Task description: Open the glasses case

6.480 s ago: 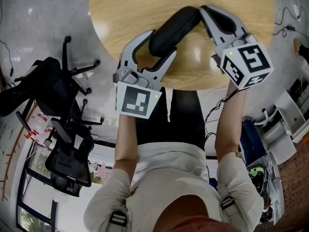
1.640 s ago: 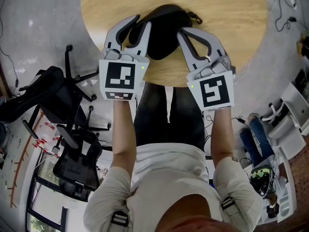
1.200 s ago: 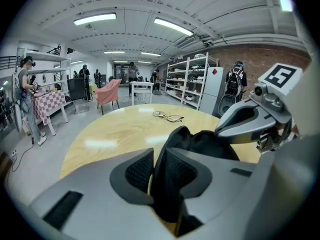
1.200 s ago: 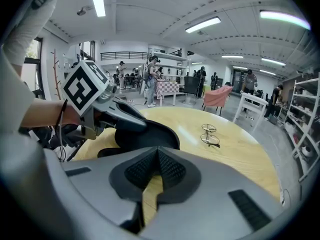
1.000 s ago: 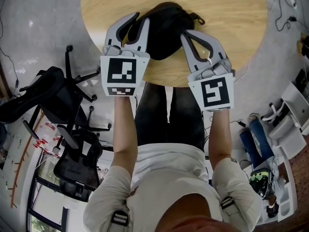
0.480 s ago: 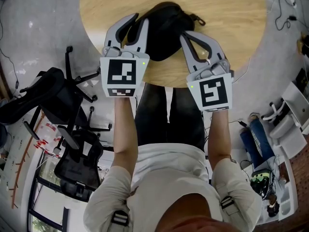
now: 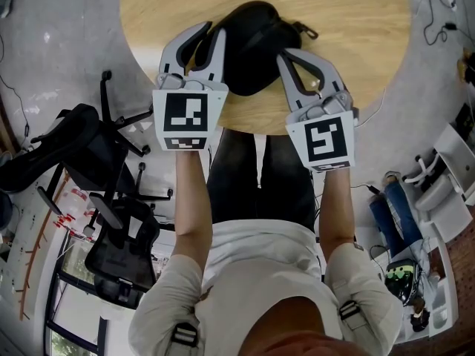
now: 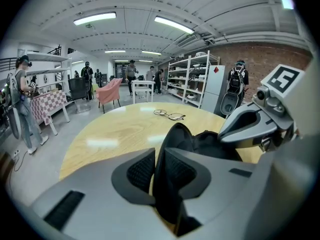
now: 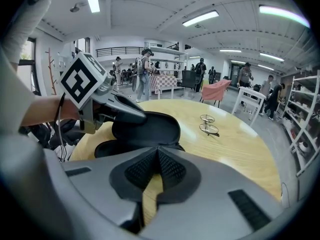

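The left gripper [image 8: 159, 155] jaws, having just been closing further, are clamping the raised lid edge of the glasses case [image 7: 256, 47]. The right gripper [image 9: 159, 154] jaws are pressing together, empty, just right of the case, which is lying open on the surface [image 7: 356, 35], slanting away rightward.

Readable text: none in any view.
Marker cube [image 7: 184, 119] of the left gripper [image 7: 211, 33]: black-and-white square pattern, left of centre in the head view; no letters or digits.
Marker cube [image 7: 326, 141] of the right gripper [image 7: 286, 54]: another such pattern, right of centre.
Red diamond sign [image 8: 216, 70]: on a white cabinet [image 8: 215, 94], right of centre in the left gripper view; print too small to tell.
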### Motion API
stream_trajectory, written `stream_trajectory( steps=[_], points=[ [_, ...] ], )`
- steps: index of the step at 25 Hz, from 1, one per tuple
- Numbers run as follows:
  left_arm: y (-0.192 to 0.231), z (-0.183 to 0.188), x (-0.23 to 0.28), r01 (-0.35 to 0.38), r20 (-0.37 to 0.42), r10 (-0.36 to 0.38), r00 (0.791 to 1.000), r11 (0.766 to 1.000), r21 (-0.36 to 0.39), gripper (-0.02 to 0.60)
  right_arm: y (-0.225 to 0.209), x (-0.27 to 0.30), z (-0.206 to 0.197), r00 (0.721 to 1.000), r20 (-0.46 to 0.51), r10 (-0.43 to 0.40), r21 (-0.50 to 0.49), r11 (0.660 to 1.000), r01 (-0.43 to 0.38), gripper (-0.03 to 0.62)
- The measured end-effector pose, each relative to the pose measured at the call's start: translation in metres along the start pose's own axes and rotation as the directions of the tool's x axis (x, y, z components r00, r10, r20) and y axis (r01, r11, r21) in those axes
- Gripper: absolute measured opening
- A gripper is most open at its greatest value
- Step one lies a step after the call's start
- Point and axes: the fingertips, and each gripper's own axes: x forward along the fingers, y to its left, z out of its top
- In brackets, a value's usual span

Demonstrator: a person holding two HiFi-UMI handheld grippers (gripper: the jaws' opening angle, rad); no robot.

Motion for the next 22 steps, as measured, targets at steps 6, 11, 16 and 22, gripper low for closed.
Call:
stream_trajectory(
  steps=[6, 11, 16, 22],
  points=[
    [0.0010, -0.0011, 0.0008, 0.002, -0.003, -0.002, 1.000, 1.000, -0.003, 0.071, 0.0000, 0.0022, -0.0002, 1.000, -0.012, 0.004, -0.007, 1.000, -0.004, 0.020],
    [0.0022, -0.0021, 0.0012, 0.004, -0.002, -0.004, 1.000, 1.000, -0.006, 0.071, 0.0003, 0.0041, 0.0004, 1.000, -0.015, 0.004, -0.008, 1.000, -0.004, 0.020],
    [0.0021, -0.0015, 0.0007, 0.005, 0.001, -0.005, 1.000, 1.000, -0.004, 0.071, 0.0001, 0.0035, 0.0003, 1.000, -0.016, 0.001, -0.007, 1.000, -0.002, 0.020],
    [0.0001, -0.0020, 0.0011, 0.010, 0.000, -0.010, 1.000, 1.000, -0.003, 0.069, -0.0007, 0.0024, 0.0012, 1.000, -0.008, -0.003, -0.004, 1.000, 0.003, 0.018]
  ],
)
